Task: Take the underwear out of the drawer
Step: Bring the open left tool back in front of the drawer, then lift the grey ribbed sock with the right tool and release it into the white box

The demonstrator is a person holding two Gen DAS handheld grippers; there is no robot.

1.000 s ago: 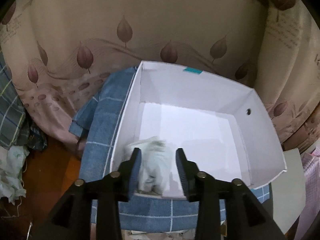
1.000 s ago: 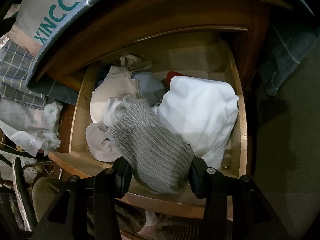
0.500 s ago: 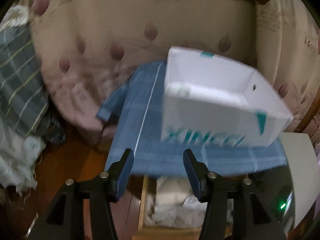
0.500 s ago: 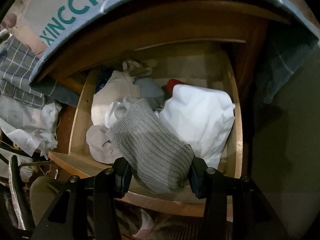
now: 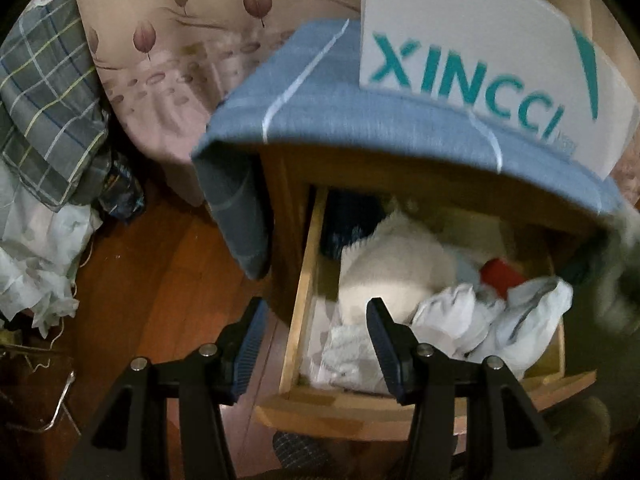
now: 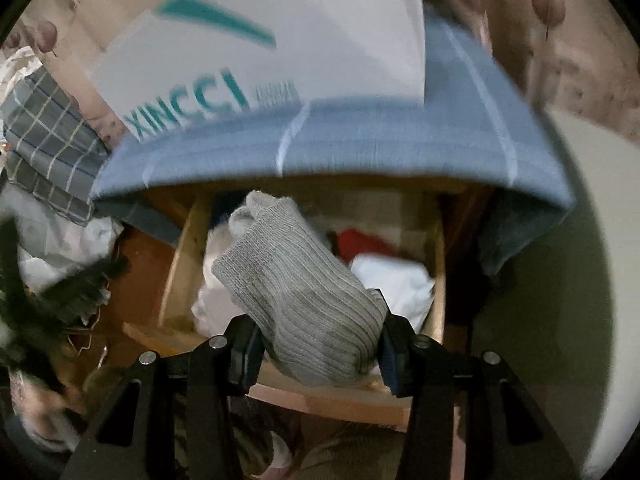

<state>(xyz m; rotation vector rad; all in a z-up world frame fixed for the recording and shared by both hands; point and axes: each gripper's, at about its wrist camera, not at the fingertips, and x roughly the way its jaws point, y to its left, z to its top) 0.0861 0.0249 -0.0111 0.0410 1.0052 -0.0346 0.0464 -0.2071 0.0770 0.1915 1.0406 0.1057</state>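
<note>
The wooden drawer (image 5: 304, 292) stands open under a blue cloth, full of crumpled garments: a cream piece (image 5: 396, 264), white pieces (image 5: 492, 320) and a red one (image 5: 502, 276). My left gripper (image 5: 314, 338) is open and empty, above the drawer's left front corner. My right gripper (image 6: 320, 344) is shut on a grey ribbed garment (image 6: 304, 296), held above the drawer (image 6: 184, 264) near its front edge. White (image 6: 400, 284) and red (image 6: 360, 240) garments lie below it.
A white XINCCI shoe box (image 5: 472, 52) stands on the blue cloth (image 5: 320, 112) above the drawer; it shows in the right wrist view (image 6: 260, 40) too. Plaid fabric (image 5: 44, 96) and white cloth (image 5: 36, 264) are piled on the wooden floor at left.
My left gripper let go of a white garment in the shoe box, opened, and dropped down to the drawer. My right gripper lifted the grey garment up and away from the drawer.
</note>
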